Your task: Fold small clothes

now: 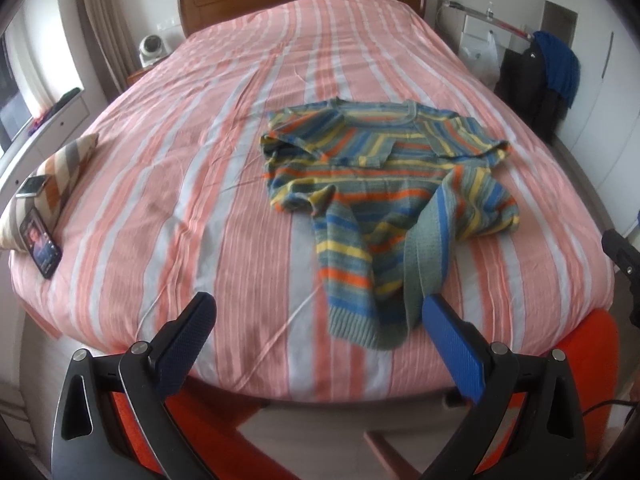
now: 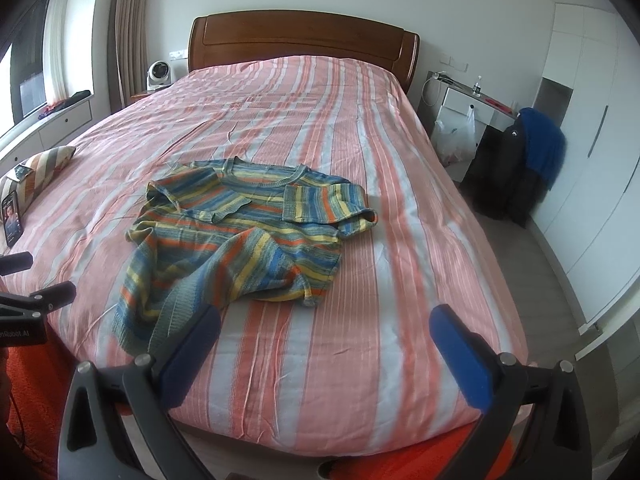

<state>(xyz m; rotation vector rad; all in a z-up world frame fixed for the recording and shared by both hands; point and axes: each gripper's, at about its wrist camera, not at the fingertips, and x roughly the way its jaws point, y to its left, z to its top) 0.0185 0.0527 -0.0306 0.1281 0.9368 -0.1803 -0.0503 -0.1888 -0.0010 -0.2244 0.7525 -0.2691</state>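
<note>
A striped knitted sweater (image 1: 380, 184) in blue, yellow, orange and grey-green lies crumpled on the bed (image 1: 200, 152), toward the foot end and a little to the right of the middle in the left wrist view. Its neckline points toward the wooden headboard (image 2: 304, 40), its body is bunched and partly folded over itself, and 2 sleeves trail down toward the foot edge of the mattress, one of them ending in a ribbed cuff close to that edge. The bedspread under it carries pink, white and pale grey stripes running head to foot. The left gripper (image 1: 320, 344) hangs over the foot of the bed with its 2 blue-padded fingers (image 1: 452, 344) spread wide, nothing between them; the right-hand finger overlaps the sleeve ends in the picture, though contact cannot be judged. The right gripper (image 2: 324, 344) is likewise spread wide and empty, just off the foot of the bed, with the sweater ahead and to its left. Near the left edge of the bed a striped cushion (image 1: 60, 176) props up a phone (image 1: 40, 240) with a lit screen. A small white fan (image 2: 158, 76) stands beside the headboard. On the far right, a chair holds a blue garment (image 2: 544, 148) beside a white desk (image 2: 472, 100).
</note>
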